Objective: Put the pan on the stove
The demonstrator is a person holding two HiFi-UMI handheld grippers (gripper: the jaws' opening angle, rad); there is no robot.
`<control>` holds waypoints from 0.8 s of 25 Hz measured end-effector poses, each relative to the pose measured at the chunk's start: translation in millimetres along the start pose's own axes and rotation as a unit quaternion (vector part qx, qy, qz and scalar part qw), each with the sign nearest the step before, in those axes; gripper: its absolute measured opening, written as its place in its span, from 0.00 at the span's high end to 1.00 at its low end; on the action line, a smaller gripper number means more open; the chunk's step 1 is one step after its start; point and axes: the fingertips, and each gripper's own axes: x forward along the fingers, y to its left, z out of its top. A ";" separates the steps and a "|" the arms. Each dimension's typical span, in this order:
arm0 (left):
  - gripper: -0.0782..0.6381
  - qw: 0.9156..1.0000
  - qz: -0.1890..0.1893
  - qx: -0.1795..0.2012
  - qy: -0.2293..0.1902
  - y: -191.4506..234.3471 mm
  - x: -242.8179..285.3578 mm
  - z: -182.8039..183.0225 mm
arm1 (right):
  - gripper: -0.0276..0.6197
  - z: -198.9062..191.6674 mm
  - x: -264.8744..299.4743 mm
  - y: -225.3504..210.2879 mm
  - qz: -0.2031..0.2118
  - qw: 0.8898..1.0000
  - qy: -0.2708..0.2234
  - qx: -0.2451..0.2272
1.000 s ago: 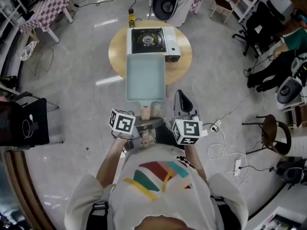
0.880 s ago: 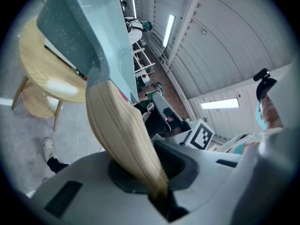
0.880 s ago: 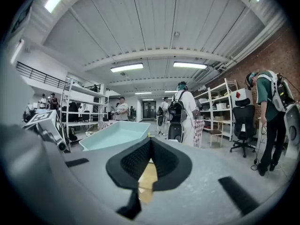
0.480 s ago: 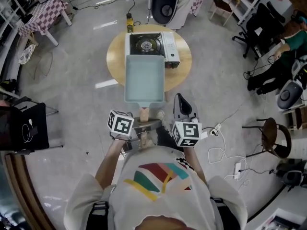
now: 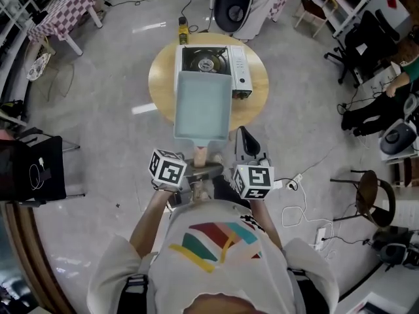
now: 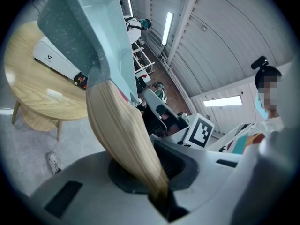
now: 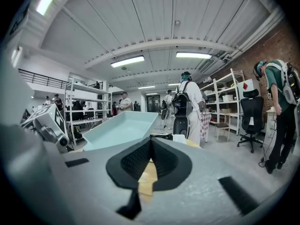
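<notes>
Head view: the rectangular teal pan (image 5: 201, 106) is held above the round wooden table (image 5: 160, 77); its far rim overlaps the near edge of the portable gas stove (image 5: 213, 61) (as seen from above); the left gripper (image 5: 191, 170) and right gripper (image 5: 215, 170) both clamp its wooden handle (image 5: 200, 154), jaws nearly together.

Head view looks steeply down; both close gripper views apparently share the pan (image 5: 202, 106).
</notes>
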 end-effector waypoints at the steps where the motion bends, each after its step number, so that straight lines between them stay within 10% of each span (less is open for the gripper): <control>1: 0.87 1.000 0.000 0.000 -0.001 1.9 0.3 4.5 | 0.96 -1.2 4.4 -0.8 0.002 1.000 0.003 0.000; 20: 0.87 0.998 0.012 -0.030 -0.052 75.3 29.0 148.4 | 0.97 22.3 143.4 -67.7 0.035 0.999 0.038 0.013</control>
